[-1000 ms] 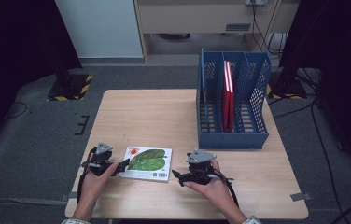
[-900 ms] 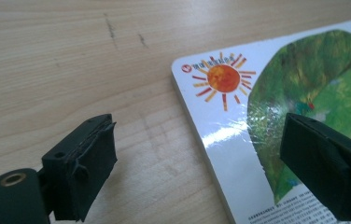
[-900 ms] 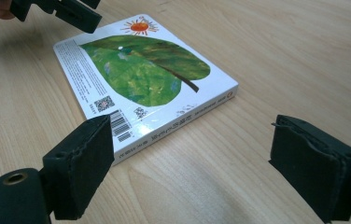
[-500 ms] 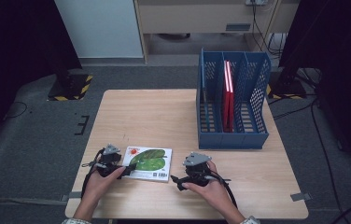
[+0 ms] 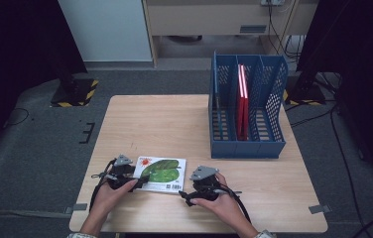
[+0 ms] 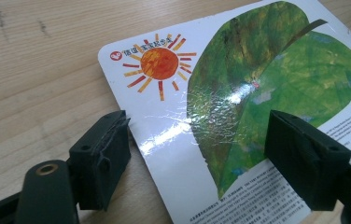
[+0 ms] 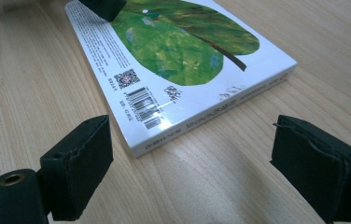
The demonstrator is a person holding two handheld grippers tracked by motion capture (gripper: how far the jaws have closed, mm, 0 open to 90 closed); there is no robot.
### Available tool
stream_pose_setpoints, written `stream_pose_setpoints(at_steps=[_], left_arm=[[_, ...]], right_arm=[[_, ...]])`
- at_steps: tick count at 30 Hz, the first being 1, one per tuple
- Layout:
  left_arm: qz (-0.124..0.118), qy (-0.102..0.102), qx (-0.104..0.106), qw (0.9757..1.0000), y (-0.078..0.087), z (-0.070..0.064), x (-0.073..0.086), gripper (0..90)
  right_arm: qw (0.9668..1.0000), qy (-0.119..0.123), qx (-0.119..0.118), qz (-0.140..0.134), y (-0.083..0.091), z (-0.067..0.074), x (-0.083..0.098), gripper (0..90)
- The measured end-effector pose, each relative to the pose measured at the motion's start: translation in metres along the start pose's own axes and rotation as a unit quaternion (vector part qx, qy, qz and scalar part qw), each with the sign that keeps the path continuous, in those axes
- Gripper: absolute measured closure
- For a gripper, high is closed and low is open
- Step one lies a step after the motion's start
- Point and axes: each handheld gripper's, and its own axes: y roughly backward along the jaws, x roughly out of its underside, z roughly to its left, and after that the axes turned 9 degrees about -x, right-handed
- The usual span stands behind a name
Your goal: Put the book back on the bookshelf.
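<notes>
My left tool (image 6: 197,170) has just been narrowing over the book (image 5: 160,174), which lies flat on the worktop (image 5: 174,124) well short of the blue rack (image 5: 246,111); nothing pinched yet. Right tool (image 7: 192,163) gapes, empty, beside the book's corner.

High view overhead, looking forward-down at table (image 5: 174,124); both gripper views low, close, sharing book (image 6: 239,116).

Black tongs (image 5: 140,182) with grey three-cornered plates, trailing black cables.
</notes>
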Motion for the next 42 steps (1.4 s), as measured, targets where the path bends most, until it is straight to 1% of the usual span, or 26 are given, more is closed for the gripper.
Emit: stream_pose_setpoints(at_steps=[3,5,7,13,14,16,18,20,22,23,24,26,28,29,32,34,37,39,40,42], left_arm=[[0.001,-0.001,0.001,1.0,0.0,-0.005,0.0,21.3],[0.005,-0.006,0.004,1.0,0.0,-0.009,-0.001,21.5],[0.007,-0.011,0.008,0.9999,-0.001,-0.015,-0.001,21.8],[0.015,-0.033,0.025,0.999,-0.001,-0.033,-0.003,22.8],[0.014,-0.035,0.026,0.999,-0.002,-0.034,-0.003,22.7],[0.015,-0.037,0.028,0.9988,-0.003,-0.033,-0.004,22.2],[0.009,-0.039,0.023,0.9989,-0.003,-0.03,-0.007,22.8],[0.0,-0.05,0.016,0.9986,-0.002,-0.028,-0.012,22.4],[-0.004,-0.048,0.02,0.9986,-0.006,-0.023,-0.017,22.0],[-0.003,-0.05,0.019,0.9986,-0.008,-0.021,-0.02,21.9],[0.001,-0.056,0.02,0.9982,-0.01,-0.02,-0.023,22.0],[0.008,-0.064,0.031,0.9974,-0.014,-0.019,-0.027,21.5],[0.013,-0.069,0.032,0.997,-0.017,-0.017,-0.03,20.9],[0.011,-0.069,0.034,0.997,-0.019,-0.016,-0.031,20.6],[0.011,-0.056,0.037,0.9977,-0.025,-0.012,-0.033,19.3],[0.019,-0.05,0.038,0.9978,-0.029,-0.009,-0.035,19.3],[0.017,-0.038,0.044,0.9982,-0.031,-0.007,-0.035,20.2],[0.023,-0.045,0.049,0.9975,-0.031,-0.008,-0.036,20.2],[0.026,-0.049,0.048,0.9973,-0.031,-0.009,-0.037,19.8],[0.028,-0.05,0.043,0.9974,-0.031,-0.01,-0.037,19.8]], right_arm=[[1.0,-0.006,-0.003,0.001,0.0,0.0,0.001,12.8],[0.9999,-0.009,-0.008,0.003,0.0,0.001,0.003,12.8],[0.9999,-0.005,-0.009,0.009,0.0,0.002,0.004,12.8],[0.9996,-0.002,-0.01,0.026,0.0,0.003,0.009,11.9],[0.9996,-0.002,-0.007,0.027,-0.001,0.003,0.01,10.2],[0.9995,-0.001,-0.004,0.032,-0.001,0.002,0.011,10.5],[0.9994,-0.008,-0.002,0.032,-0.001,0.001,0.012,11.1],[0.9992,-0.01,0.002,0.038,-0.002,0.0,0.013,11.4],[0.999,-0.01,0.004,0.044,-0.001,-0.001,0.016,11.7],[0.9991,-0.009,0.006,0.042,-0.001,-0.001,0.016,11.8],[0.999,-0.009,0.006,0.044,0.0,-0.001,0.017,12.0],[0.999,-0.007,0.006,0.045,0.0,-0.002,0.016,12.8],[0.9988,-0.006,0.006,0.048,0.0,-0.002,0.016,12.9],[0.9989,-0.004,0.007,0.047,0.0,-0.002,0.016,13.0],[0.9989,-0.002,0.006,0.047,-0.001,-0.002,0.015,13.3],[0.9989,0.0,0.005,0.047,-0.002,-0.001,0.015,13.1],[0.9989,0.0,0.006,0.047,-0.003,-0.001,0.014,13.3],[0.9989,-0.001,0.007,0.046,-0.003,-0.001,0.014,13.1],[0.9989,0.0,0.008,0.046,-0.003,-0.001,0.015,13.0],[0.999,-0.001,0.011,0.045,-0.004,0.0,0.015,12.3]])
